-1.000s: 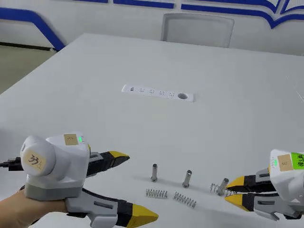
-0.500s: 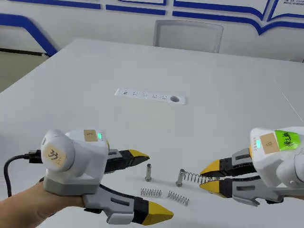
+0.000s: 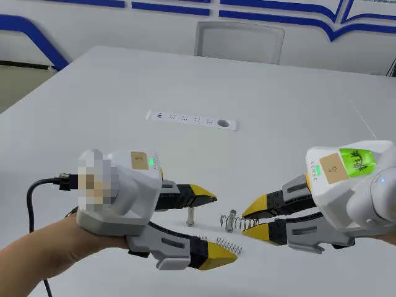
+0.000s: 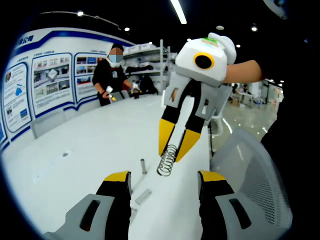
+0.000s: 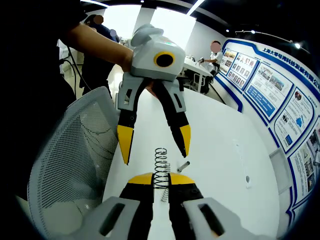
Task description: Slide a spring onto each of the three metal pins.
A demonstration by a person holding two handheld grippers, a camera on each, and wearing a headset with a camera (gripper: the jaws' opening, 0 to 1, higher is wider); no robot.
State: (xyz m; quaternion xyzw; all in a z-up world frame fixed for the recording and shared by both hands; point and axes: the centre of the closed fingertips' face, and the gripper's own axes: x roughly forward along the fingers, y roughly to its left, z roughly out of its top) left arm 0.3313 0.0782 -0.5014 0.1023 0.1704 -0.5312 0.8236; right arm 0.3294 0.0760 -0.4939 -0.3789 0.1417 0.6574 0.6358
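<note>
Pinched at 1 end in the right tool (image 3: 245, 224), jaws pressed together on it: 1 spring (image 3: 229, 220), thin silvery coiled wire, long axis roughly level and in line with the jaws, free end aimed at the left tool (image 3: 224, 228). Held just above the smooth white table (image 3: 124, 93). Left tool spread wide, yellow tips well apart, gripping nothing. Counted on the table: 1 short silvery metal pin (image 3: 191, 215), cylindrical, standing upright near the held spring's free end; 1 loose spring (image 3: 229, 246) lying flat, partly behind the left tool's lower jaw.
</note>
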